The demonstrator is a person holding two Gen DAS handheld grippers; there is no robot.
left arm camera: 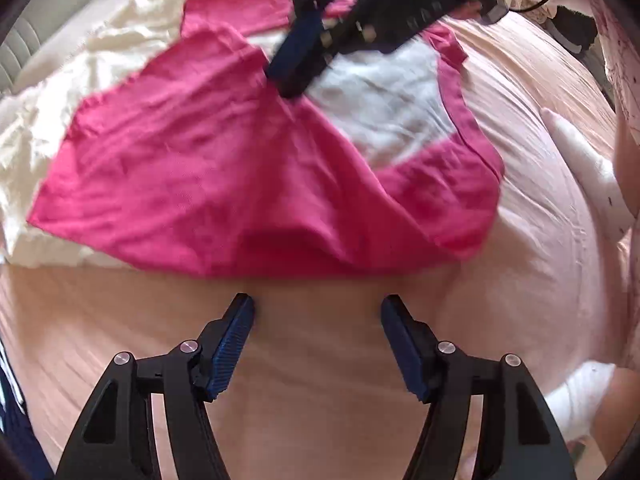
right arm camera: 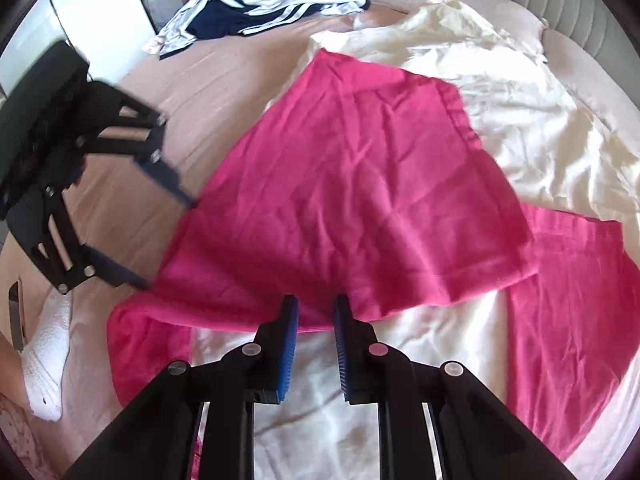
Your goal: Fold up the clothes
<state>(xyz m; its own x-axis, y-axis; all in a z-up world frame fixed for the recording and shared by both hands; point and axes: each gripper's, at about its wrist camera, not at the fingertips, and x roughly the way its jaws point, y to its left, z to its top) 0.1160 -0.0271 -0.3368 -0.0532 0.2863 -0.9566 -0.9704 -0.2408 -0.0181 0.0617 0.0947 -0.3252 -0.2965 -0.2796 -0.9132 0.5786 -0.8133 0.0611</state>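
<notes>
While both grippers hang over the bed, a pink cloth lies half folded on it.

Left gripper: jaws wide, nothing between them, tips over bare peach sheet just near of the cloth's near edge; not touching it as far as the left view shows. Right gripper: jaws narrow with a gap showing; tips at the folded edge of the cloth, pink fabric seen past the gap, but whether the pads pinch it I cannot tell. Cloth: one flap laid over the rest, partly over a cream garment spread to its right and far side in the right view. Navy-and-white striped garment at far left of the bed, well apart. White sock at the near left edge.
</notes>
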